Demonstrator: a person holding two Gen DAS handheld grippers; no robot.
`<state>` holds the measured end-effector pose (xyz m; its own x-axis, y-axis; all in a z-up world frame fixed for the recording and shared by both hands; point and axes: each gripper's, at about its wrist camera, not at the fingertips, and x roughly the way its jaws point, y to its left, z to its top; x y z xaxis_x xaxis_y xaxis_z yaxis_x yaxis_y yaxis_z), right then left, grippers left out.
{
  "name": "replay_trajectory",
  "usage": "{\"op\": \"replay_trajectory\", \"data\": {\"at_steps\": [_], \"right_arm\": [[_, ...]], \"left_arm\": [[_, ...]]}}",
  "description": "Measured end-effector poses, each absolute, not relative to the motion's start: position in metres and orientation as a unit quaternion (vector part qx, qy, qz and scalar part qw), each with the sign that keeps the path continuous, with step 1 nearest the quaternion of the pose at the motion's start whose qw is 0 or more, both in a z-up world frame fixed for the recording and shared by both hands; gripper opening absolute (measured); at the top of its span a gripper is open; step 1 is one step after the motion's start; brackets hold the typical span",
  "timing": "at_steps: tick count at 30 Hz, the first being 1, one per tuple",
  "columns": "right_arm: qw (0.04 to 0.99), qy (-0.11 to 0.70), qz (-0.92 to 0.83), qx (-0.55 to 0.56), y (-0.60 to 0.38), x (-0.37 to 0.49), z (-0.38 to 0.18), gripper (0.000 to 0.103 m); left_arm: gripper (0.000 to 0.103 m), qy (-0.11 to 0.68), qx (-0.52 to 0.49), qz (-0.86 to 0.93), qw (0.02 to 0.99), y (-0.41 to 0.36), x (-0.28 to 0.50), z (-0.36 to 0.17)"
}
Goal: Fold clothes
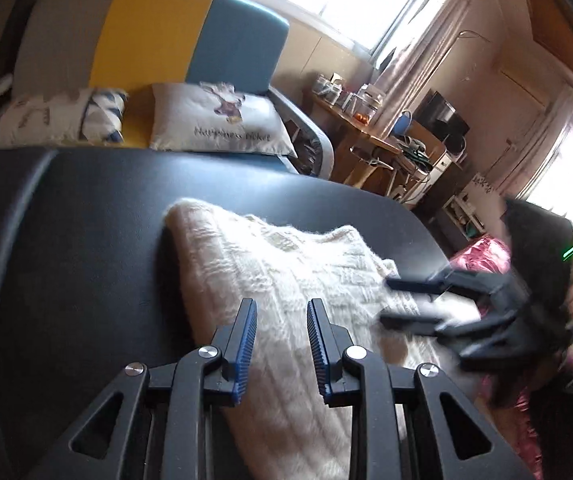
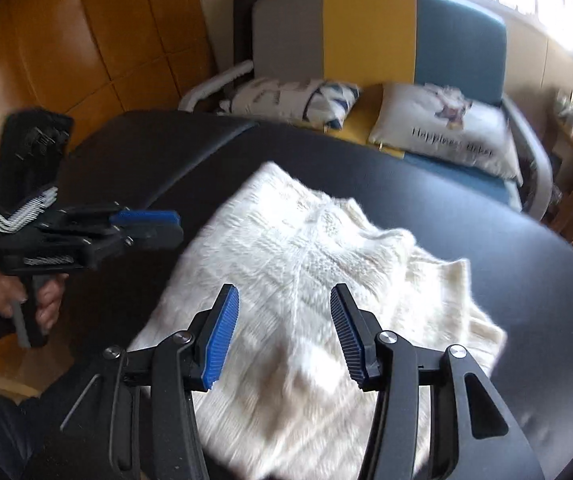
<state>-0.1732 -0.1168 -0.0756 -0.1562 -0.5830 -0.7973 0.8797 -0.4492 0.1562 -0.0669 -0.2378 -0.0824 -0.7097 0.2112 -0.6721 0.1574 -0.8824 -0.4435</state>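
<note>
Left gripper (image 1: 281, 312) and right gripper (image 2: 284, 300) both angled down over white sweater (image 2: 306, 264) on black table (image 2: 526, 280), jaws apart, empty. Sofa pillow (image 2: 446, 132) reads "Happiness".

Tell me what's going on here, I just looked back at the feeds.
A person is folding a white knit sweater on a black table, one handheld gripper in each hand. The sweater lies bunched, partly folded, on the table. Both the left gripper and the right gripper hover over it with jaws apart and nothing between them. Neither grips the fabric now.
</note>
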Motion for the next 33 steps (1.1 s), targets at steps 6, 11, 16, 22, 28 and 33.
{"op": "replay_trajectory", "data": {"at_steps": [6, 11, 16, 22, 28, 33], "right_arm": [[0.483, 0.103, -0.741, 0.455, -0.093, -0.189, -0.121, 0.05], [0.485, 0.11, -0.741, 0.452, -0.085, -0.19, -0.099, 0.05], [0.497, 0.133, -0.758, 0.401, -0.103, -0.193, -0.062, 0.051], [0.46, 0.193, -0.737, 0.456, -0.144, -0.219, -0.11, 0.051], [0.468, 0.141, -0.747, 0.451, -0.124, -0.22, -0.124, 0.051], [0.454, 0.147, -0.753, 0.452, -0.126, -0.214, -0.108, 0.052]], "left_arm": [[0.026, -0.232, -0.417, 0.879, 0.015, -0.237, -0.085, -0.099], [0.026, -0.237, -0.375, 0.896, 0.026, -0.251, -0.083, -0.075], [0.027, -0.225, -0.37, 0.901, 0.016, -0.258, -0.11, -0.06], [0.027, -0.188, -0.467, 0.864, -0.021, -0.249, -0.151, -0.104], [0.027, -0.205, -0.441, 0.874, 0.002, -0.252, -0.148, -0.103], [0.027, -0.207, -0.458, 0.864, -0.024, -0.269, -0.166, -0.105]]}}
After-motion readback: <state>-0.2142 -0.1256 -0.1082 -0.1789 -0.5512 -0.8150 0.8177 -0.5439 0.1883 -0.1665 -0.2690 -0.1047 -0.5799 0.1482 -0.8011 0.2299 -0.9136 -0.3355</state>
